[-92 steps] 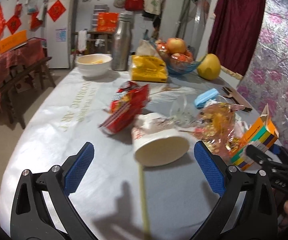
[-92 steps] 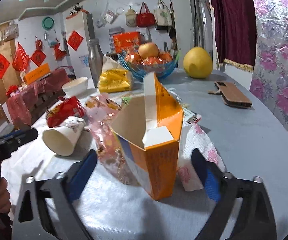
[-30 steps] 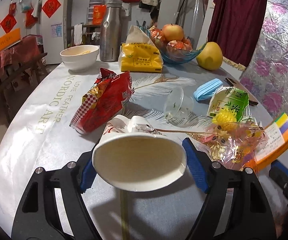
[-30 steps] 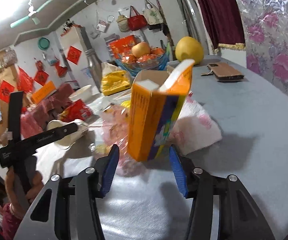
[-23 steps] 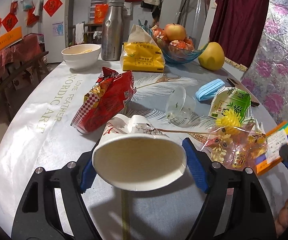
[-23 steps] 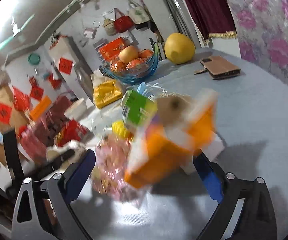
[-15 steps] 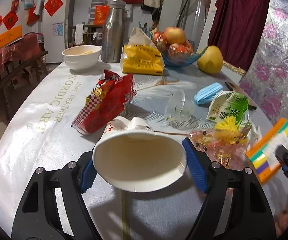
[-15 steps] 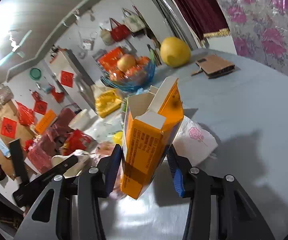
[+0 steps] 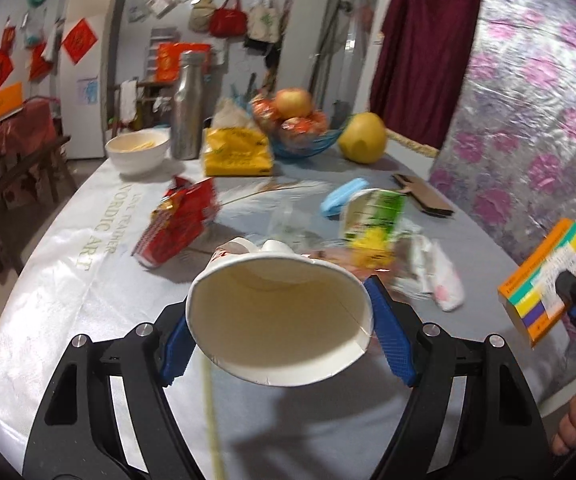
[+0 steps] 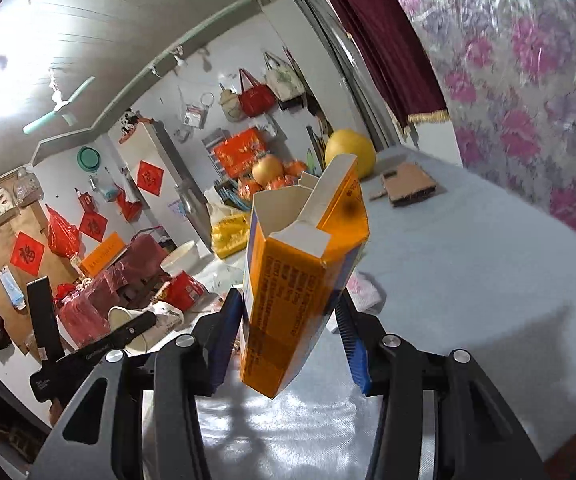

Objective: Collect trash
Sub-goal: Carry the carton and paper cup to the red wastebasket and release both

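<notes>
My left gripper (image 9: 284, 328) is shut on a white paper cup (image 9: 280, 320), its open mouth facing the camera, lifted above the table. My right gripper (image 10: 292, 332) is shut on an open orange cardboard box (image 10: 300, 272), held upright above the table; the box also shows in the left wrist view (image 9: 548, 280) at the far right. Still on the table lie a red snack bag (image 9: 180, 220), a green drink carton (image 9: 372, 212), a clear plastic cup (image 9: 288, 216), a crinkly candy wrapper (image 9: 372, 252) and a crumpled tissue (image 9: 440, 276).
The round table (image 9: 68, 280) carries a white bowl (image 9: 136, 152), steel bottle (image 9: 188, 108), yellow bag (image 9: 236, 152), blue fruit bowl (image 9: 300, 140), pomelo (image 9: 362, 138), blue face mask (image 9: 340, 200) and brown wallet (image 9: 420, 196). A flowered wall stands at the right.
Both grippers have risen from the table with their loads. The cup is higher and the view is tilted up. The orange box has been lifted to the right, away from the wrapper pile.
</notes>
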Demonstrator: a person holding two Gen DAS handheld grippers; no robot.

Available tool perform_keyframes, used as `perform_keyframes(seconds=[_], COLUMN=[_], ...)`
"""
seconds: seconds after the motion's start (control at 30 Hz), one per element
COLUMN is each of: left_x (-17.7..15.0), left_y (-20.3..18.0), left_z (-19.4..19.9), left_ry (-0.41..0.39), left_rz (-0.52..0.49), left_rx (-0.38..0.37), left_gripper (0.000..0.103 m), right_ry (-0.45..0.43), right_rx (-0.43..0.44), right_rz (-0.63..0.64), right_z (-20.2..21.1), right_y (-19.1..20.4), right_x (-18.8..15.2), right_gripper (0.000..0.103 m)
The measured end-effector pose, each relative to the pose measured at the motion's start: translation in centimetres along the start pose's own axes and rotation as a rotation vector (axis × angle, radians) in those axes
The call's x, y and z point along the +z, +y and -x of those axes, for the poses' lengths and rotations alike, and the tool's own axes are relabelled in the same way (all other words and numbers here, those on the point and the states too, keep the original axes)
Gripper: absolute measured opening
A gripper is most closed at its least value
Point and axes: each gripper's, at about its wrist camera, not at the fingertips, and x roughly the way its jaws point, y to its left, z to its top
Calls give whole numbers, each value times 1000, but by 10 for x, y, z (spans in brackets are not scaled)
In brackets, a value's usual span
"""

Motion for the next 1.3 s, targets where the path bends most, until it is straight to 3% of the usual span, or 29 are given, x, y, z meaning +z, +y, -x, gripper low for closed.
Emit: perform_keyframes(seconds=[0.3,0.5,0.8,1.0,1.13,1.3], left_x=[-7,-19,-38,-56,-70,-89], left_y=[-58,-108,-178,-224,-251,-287], left_z=[24,30,25,20,18,11], left_ry=[-9,14,64,107,137,190], left_rz=[-67,-124,-216,-277,-319,-382], left_rx=[-116,-193,-270,-338,-386,-438], left_gripper=[75,75,75,75,75,75], right_ry=[-73,-91,-82,-27,55,186], right_rx=[-95,-194,-324,-446,-544,-604], right_rz=[31,-5,-75,-120,-135,-186], right_z=[79,130,174,188,185,165], right_y=[-25,-68,-135,-184,-215,-255], right_x=[-12,-31,-59,-92,-121,-153], right_gripper=[48,48,48,49,49,58])
